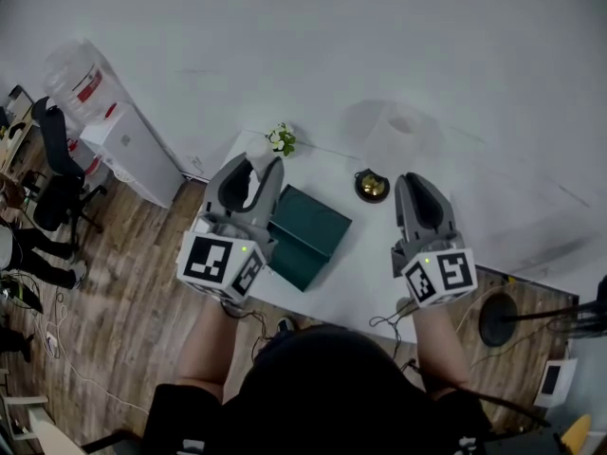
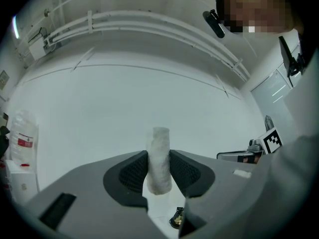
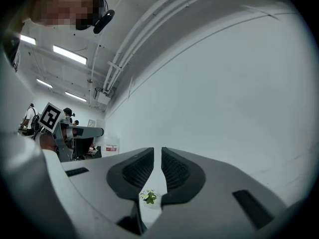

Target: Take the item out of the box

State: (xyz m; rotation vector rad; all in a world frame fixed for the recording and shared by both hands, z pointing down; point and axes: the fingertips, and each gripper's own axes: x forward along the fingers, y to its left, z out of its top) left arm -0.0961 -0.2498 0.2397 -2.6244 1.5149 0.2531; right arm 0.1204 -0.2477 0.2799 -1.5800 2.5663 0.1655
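Head view: both grippers point nearly level above a white table point(image 1: 375, 254); this view alone shows the open dark green box point(image 1: 305, 235).
The left gripper point(image 2: 159, 172) clamps an upright white fabric roll point(image 2: 160, 143), which is out of the box. The right gripper point(image 3: 161, 159) is empty, with only a slit between its jaws. The red label on the water jug point(image 1: 81, 83) is too small to read.

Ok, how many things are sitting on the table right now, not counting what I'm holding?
3: a green box in the middle, a small plant at the far corner, and a round brass ornament right of the box. Others may be hidden.
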